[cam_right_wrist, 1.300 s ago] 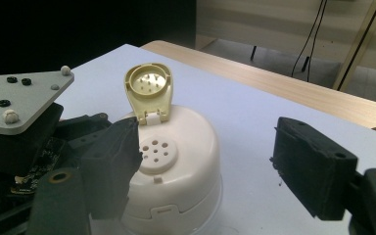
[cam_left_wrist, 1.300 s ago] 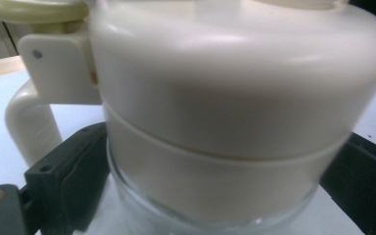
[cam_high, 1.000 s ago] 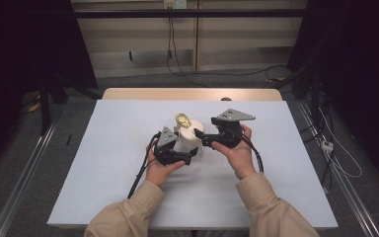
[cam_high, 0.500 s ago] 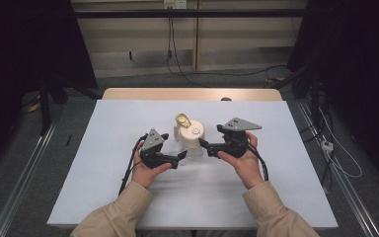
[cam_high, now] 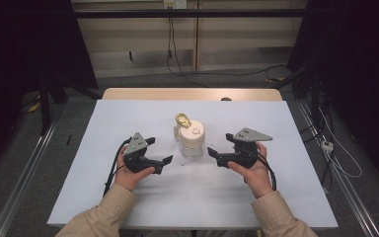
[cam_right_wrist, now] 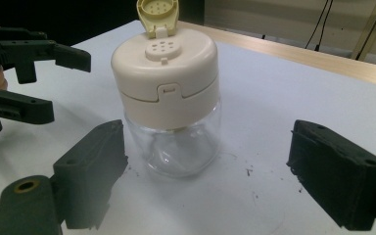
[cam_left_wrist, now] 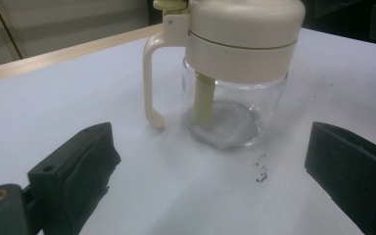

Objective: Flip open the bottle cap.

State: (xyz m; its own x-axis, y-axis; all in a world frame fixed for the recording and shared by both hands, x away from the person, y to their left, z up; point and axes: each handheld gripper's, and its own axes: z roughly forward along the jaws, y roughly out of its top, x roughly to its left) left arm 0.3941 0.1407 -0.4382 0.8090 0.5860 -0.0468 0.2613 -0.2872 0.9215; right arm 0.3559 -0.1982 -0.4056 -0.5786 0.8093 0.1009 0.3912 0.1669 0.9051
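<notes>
A clear glass jar with a cream plastic handled lid (cam_high: 192,142), its yellow flip cap up, stands mid-table on the white tabletop (cam_high: 286,148). The left gripper (cam_high: 164,160) and right gripper (cam_high: 212,154) flank it, jaws wide, empty. An off-centre squeeze on smooth glass could tip it.

White rectangular tabletop (cam_high: 128,197): matte and flat. Light wooden edge strip (cam_high: 192,94): runs along the far side. Small black specks (cam_left_wrist: 261,172): scattered on the white surface near its middle. Black cables (cam_high: 170,54): hanging and trailing over the grey floor beyond. Metal floor rails (cam_high: 24,182): either side of the table. Black curtains (cam_high: 24,44): flanking both sides.
</notes>
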